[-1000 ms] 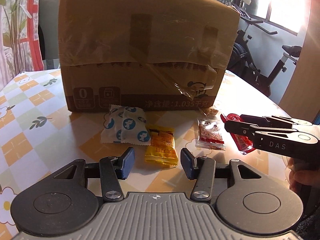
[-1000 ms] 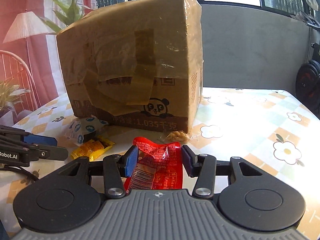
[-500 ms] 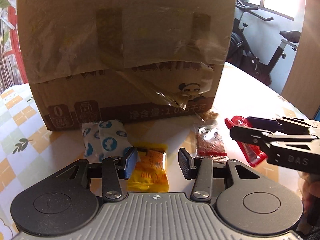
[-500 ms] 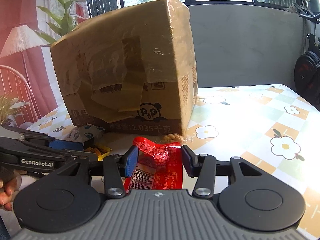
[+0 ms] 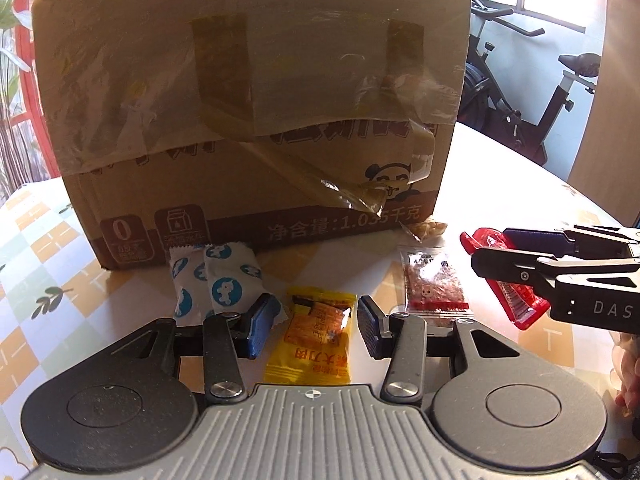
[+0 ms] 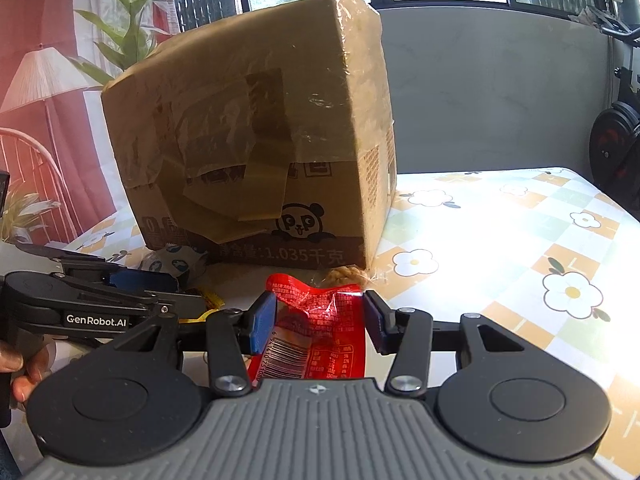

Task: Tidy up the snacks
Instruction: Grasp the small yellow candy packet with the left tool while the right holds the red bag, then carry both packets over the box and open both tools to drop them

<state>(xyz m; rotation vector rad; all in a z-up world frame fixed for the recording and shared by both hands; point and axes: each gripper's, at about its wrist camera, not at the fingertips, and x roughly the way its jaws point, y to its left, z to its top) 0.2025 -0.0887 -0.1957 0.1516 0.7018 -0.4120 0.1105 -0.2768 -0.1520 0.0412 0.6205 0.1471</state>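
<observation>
The left gripper (image 5: 317, 326) had just narrowed its jaws around a yellow snack packet (image 5: 316, 342) lying flat on the tabletop (image 5: 60, 280), a gap still showing at each pad. The right gripper (image 6: 320, 322) held a red snack packet (image 6: 318, 334) between its blue pads (image 6: 262, 326). Between the two lay a clear packet with red contents (image 5: 436, 290); a white-and-blue packet (image 5: 218, 280) sat beside the taped cardboard box (image 5: 256, 108), which stood further back on the tabletop.
</observation>
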